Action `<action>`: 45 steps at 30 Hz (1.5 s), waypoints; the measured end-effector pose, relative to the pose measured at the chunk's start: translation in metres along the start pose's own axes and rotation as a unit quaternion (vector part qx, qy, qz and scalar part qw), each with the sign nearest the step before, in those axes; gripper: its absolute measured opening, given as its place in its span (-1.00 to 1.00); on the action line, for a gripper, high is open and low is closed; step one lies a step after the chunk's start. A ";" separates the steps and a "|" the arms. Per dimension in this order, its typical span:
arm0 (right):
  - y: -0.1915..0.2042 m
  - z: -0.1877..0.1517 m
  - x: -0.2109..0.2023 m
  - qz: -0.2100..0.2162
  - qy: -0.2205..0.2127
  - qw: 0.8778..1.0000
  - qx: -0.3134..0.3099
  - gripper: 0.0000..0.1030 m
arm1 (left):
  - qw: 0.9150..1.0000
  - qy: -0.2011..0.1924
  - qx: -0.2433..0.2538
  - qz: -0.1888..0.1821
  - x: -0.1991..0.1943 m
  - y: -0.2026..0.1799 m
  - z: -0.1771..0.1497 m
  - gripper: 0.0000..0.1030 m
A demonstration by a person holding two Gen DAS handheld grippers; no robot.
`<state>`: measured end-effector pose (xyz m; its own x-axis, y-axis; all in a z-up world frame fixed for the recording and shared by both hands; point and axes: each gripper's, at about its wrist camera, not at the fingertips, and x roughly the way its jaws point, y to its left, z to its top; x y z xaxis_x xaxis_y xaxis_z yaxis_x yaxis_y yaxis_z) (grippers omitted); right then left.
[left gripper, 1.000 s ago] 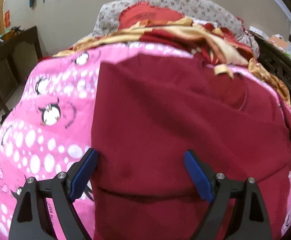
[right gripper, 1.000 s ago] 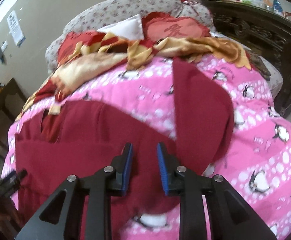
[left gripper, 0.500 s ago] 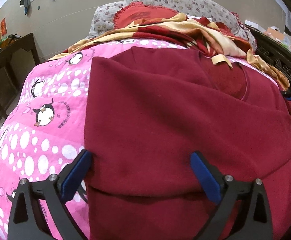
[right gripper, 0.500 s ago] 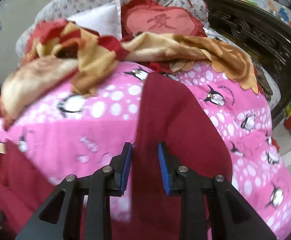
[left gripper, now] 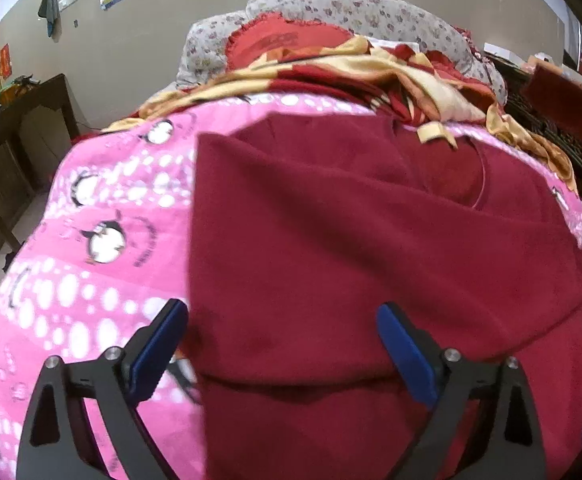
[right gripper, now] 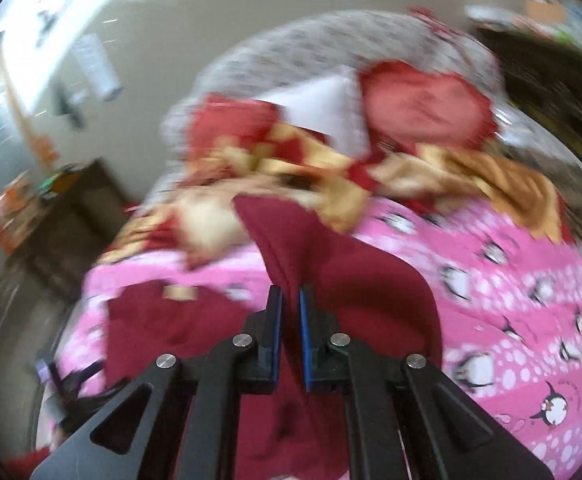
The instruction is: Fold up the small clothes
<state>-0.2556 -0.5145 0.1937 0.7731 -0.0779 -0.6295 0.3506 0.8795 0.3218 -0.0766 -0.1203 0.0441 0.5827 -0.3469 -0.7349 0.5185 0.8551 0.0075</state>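
A dark red sweater lies spread on a pink penguin-print blanket on a bed. My left gripper is open, its blue pads either side of the sweater's near left part, just above the cloth. My right gripper is shut on the sweater's right sleeve and holds it lifted off the blanket. The raised sleeve shows at the right edge of the left wrist view. The right wrist view is blurred by motion.
A crumpled red and gold cloth and flowered pillows lie at the head of the bed. A dark carved headboard is on the right. A dark wooden table stands left of the bed.
My right gripper has closed on the sleeve and lifted it up and toward the sweater's body. The left gripper stays open over the sweater, shifted slightly.
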 end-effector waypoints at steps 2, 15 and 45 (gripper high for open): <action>0.033 0.002 -0.013 0.038 -0.009 0.999 -0.022 -0.74 | 1.000 -0.013 -0.014 -0.002 -0.013 0.009 0.003 0.90; 0.187 -0.127 0.131 0.117 0.172 0.974 -0.093 -0.48 | 0.993 -0.033 -0.109 -0.015 -0.048 0.069 0.025 0.90; -0.026 -0.105 0.057 -0.030 0.063 0.987 0.145 -0.01 | 0.997 -0.004 -0.006 -0.071 -0.020 0.011 0.055 -0.75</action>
<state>-0.2765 -0.4920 0.0753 0.6814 -0.0511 -0.7301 0.5440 0.7028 0.4585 -0.0481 -0.1249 0.0961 0.5091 -0.4687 -0.7219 0.5891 0.8012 -0.1047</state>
